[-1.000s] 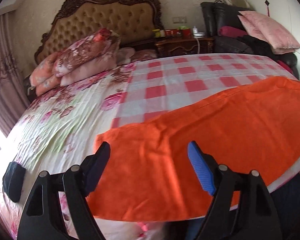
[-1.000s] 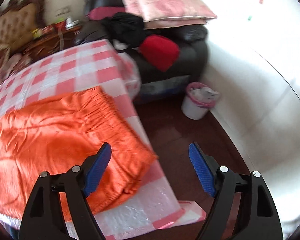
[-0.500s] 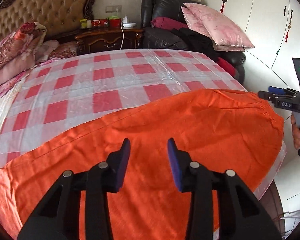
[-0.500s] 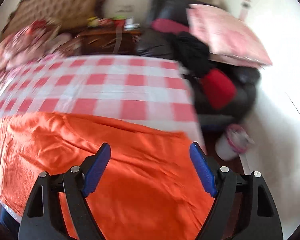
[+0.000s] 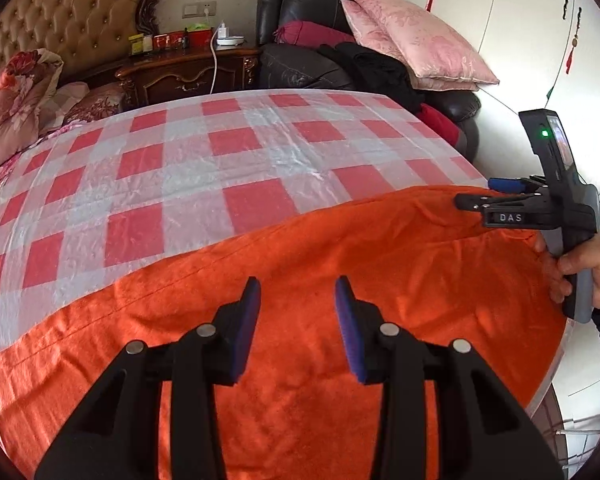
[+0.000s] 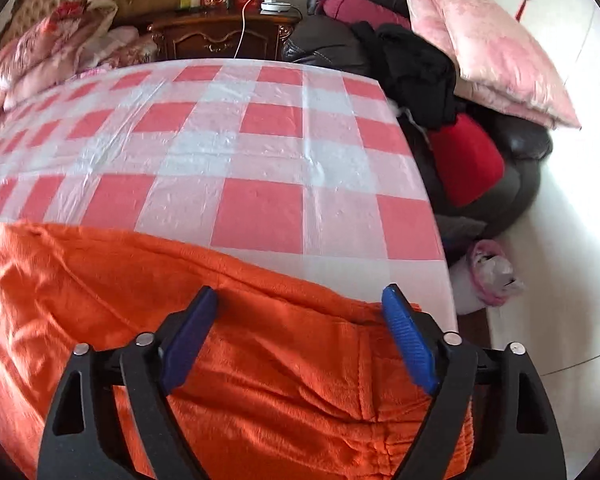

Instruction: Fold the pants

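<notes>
The bed (image 5: 228,160) holds the orange pants (image 5: 340,264), spread flat along its near edge. My right tool (image 6: 300,336) is wide open over the waistband, holding nothing. My left tool (image 5: 297,320) is half open, empty. I should pinch both layers together.

Before you: checked bedsheet (image 5: 204,168), tufted headboard (image 5: 80,12), carved nightstand (image 5: 188,72), black leather armchair (image 5: 300,68), pink pillows (image 5: 416,40), lined wastebasket (image 6: 484,276).
</notes>
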A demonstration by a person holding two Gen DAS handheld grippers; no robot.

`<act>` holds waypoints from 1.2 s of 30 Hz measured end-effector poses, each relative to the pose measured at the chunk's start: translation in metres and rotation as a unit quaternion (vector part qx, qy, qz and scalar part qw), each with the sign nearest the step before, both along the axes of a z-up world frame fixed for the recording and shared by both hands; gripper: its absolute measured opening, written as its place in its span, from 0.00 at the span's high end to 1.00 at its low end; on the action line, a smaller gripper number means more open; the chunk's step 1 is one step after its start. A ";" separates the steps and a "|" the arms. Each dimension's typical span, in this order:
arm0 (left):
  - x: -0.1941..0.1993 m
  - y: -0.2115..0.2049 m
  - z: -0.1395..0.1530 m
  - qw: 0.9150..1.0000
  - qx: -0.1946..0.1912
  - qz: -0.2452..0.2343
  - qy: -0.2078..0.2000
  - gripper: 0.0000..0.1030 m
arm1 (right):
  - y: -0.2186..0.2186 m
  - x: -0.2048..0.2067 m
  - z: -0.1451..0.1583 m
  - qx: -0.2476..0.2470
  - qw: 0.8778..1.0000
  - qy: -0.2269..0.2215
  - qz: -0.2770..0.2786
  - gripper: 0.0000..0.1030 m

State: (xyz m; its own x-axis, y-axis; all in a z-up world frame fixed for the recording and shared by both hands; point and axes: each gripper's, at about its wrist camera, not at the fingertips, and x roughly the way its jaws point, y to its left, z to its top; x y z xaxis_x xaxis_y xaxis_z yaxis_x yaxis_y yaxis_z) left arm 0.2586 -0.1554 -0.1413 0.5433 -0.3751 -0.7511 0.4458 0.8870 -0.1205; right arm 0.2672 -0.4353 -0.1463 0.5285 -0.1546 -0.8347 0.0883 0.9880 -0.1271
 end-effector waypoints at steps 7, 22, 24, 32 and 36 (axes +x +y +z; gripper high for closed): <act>0.026 -0.046 -0.019 1.000 0.011 -0.018 0.013 0.62 | -0.010 0.001 -0.008 0.014 0.999 -0.026 -0.023 0.11; 0.016 0.184 -0.004 0.983 0.014 0.181 0.005 0.42 | -0.001 -0.002 -0.007 -0.020 0.999 -0.034 -0.027 0.11; 0.011 0.224 -0.016 0.970 0.057 0.237 0.014 0.42 | 0.001 -0.003 -0.007 -0.028 0.999 -0.035 -0.027 0.11; -0.027 0.361 -0.002 0.921 0.069 0.383 -0.005 0.29 | 0.006 -0.003 -0.005 -0.053 0.997 -0.037 -0.031 0.11; -0.062 0.423 0.003 0.908 0.028 0.418 -0.001 0.31 | 0.009 -0.004 -0.005 -0.067 0.997 -0.038 -0.030 0.11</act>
